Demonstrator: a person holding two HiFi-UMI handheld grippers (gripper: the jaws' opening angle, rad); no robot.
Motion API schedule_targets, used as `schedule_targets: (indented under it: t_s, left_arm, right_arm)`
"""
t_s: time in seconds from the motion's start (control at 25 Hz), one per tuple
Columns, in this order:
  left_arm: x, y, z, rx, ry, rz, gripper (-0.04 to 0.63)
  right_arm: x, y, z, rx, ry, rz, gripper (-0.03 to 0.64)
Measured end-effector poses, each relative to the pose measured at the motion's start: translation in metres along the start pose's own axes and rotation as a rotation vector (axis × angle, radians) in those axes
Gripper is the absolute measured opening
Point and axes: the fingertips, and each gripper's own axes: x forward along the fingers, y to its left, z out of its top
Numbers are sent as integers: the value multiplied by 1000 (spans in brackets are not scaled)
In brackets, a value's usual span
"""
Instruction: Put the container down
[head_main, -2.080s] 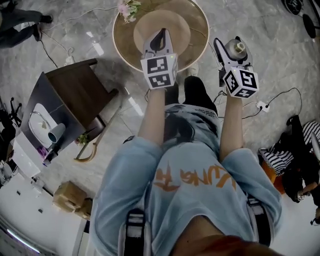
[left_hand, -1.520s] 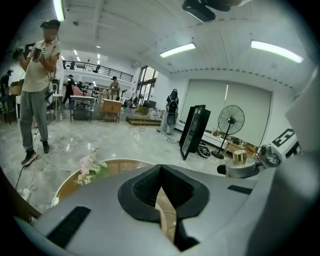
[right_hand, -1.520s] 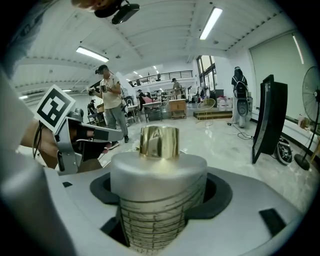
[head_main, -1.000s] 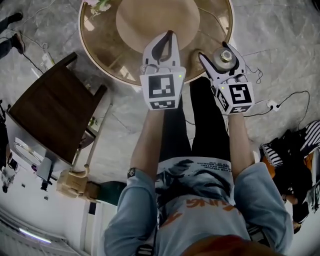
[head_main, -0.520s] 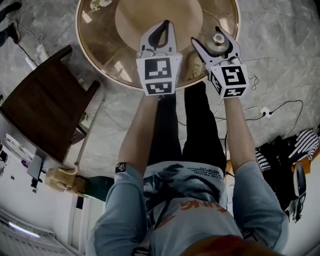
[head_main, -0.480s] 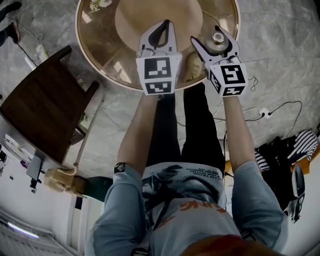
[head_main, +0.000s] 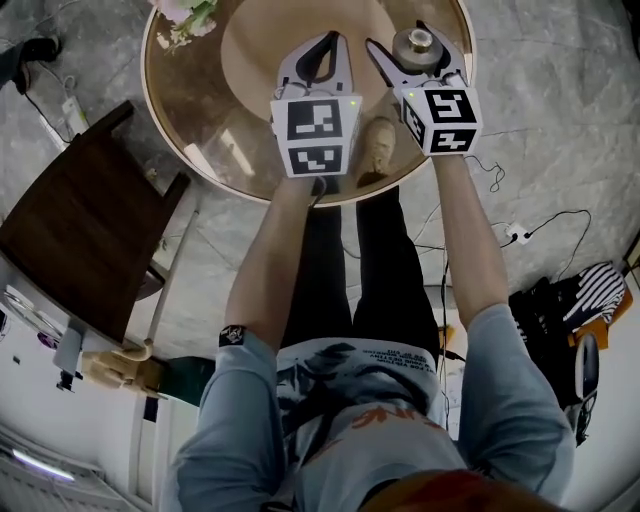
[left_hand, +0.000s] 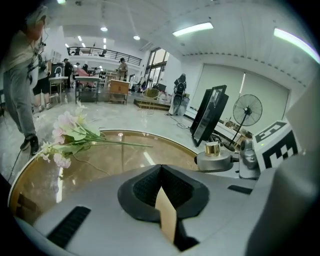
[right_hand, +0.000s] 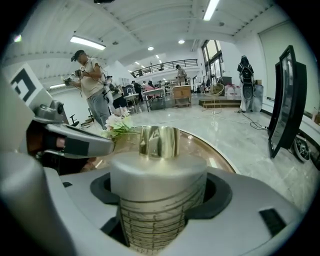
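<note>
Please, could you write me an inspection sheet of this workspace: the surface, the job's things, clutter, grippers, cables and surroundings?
Surface: round glass table, glossy, with a beige round base showing through the middle.
Job's things: container with a grey lid and gold knob, over the table's right part; whether it touches the glass cannot be told.
Clutter: pink flowers lying on the table's left; a small tan thing near the near edge, unclear.
Grippers: right gripper shut on the container; left gripper shut, empty.
Cables: white plug with cables on the floor at the right.
Surroundings: dark wooden chair at the left; clothes on the floor at the right; people in the hall behind.
</note>
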Motion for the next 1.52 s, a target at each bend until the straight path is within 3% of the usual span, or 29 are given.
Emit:
schedule_targets:
  t_s: [0.32,0.88,1.16,1.52]
  left_arm:
    - [29,20,17,-56,-28,27,26]
    - [56,39,46,-48,-56,53,26]
    - [46,35,47,-78,-62,39,26]
    - [35,22,40,-62,-57,26,26]
  right_arm:
    - [46,-15,26,-32,-33,-12,359]
    - [81,-39,51,-74,-84,-13,360]
    - [73,-34,34,-137,-14,-14,360]
    - [65,-33,13,-177,65,-30,357]
